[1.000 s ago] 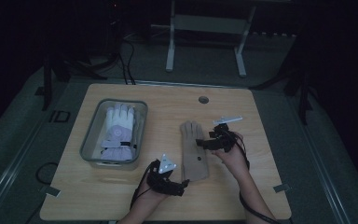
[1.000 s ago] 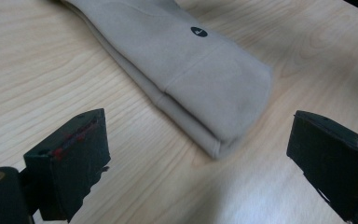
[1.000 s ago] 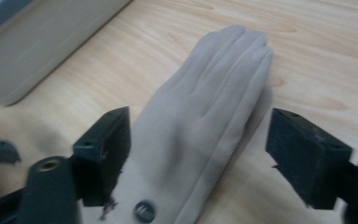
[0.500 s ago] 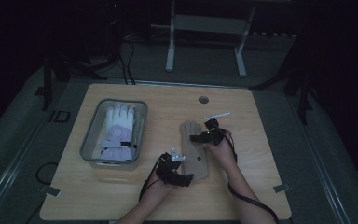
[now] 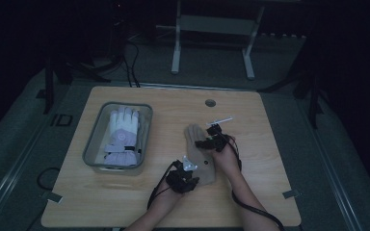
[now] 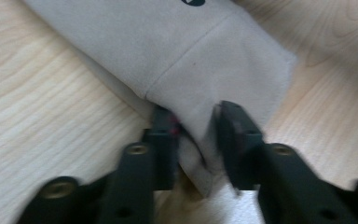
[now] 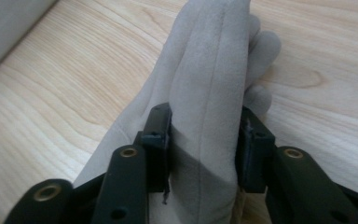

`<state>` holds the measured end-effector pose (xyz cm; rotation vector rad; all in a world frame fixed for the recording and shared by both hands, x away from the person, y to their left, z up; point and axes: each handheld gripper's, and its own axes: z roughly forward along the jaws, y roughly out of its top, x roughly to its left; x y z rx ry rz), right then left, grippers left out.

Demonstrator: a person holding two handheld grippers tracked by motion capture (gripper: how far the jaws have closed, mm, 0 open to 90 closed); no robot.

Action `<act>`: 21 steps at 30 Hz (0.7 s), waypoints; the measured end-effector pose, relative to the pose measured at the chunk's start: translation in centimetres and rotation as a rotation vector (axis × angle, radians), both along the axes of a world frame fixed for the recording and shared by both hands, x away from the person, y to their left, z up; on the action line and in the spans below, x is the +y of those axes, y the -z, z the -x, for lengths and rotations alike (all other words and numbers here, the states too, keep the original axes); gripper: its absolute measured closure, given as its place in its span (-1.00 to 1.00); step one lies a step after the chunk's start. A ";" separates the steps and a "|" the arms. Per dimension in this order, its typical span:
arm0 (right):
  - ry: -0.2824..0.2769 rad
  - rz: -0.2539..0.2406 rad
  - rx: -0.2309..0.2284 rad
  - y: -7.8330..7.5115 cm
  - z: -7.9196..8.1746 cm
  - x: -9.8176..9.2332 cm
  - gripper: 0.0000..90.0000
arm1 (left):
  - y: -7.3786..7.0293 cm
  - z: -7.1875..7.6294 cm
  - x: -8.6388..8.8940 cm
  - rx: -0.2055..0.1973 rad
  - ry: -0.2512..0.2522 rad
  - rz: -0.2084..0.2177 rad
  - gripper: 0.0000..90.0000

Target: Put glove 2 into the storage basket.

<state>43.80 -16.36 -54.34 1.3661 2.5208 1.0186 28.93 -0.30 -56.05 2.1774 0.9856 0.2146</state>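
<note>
Flat on the pale wooden tabletop (image 5: 250, 120), right of centre: a beige suede-like fabric glove (image 5: 200, 153), fingers pointing away from the person, cuff towards the near edge. Both ends taken at once.

Left gripper (image 5: 189, 179) down at the cuff end, near the front of the tabletop. Jaws just closed in, and in the left gripper view the black pads (image 6: 164, 140) pinching a bunched fold of the cuff hem between them, fabric puckered up in the narrow gap. Cuff seam running across just above the grip, bare wood on either side.

Right gripper (image 5: 208, 140) over at the finger end, on the glove's right side. Jaws likewise just closed in, clamped on a raised ridge of fabric: in the right gripper view (image 7: 204, 149) a tall fold standing up between the two pads, pressed on both sides, fingertips of the glove beyond it resting on the wood. Wider hold here than at the cuff, thicker bundle between the jaws.

Off to the left, well apart: a clear rectangular plastic bin (image 5: 92, 154) with a white and lavender glove (image 5: 120, 134) lying inside, fingers pointing to the far side. Small round dark hole (image 5: 210, 103) in the tabletop near the far edge. Black cables trailing from both grippers towards the near edge, forearms coming in from below.
</note>
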 end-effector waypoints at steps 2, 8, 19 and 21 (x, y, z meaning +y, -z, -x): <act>-0.002 -0.015 -0.006 0.1 0.2 0.1 0.46 | 0.0 -0.1 0.1 0.013 0.006 0.010 0.76; 0.008 -0.030 -0.031 -0.1 0.6 0.0 0.55 | -0.1 -0.1 0.5 0.022 0.005 0.029 0.83; 0.018 -0.121 -0.045 -2.0 0.8 -0.5 0.58 | -1.9 0.0 1.6 -0.008 0.015 0.037 0.85; 0.014 -0.126 -0.047 -2.4 0.7 -0.5 0.58 | -2.4 0.0 1.9 -0.014 0.013 0.044 0.85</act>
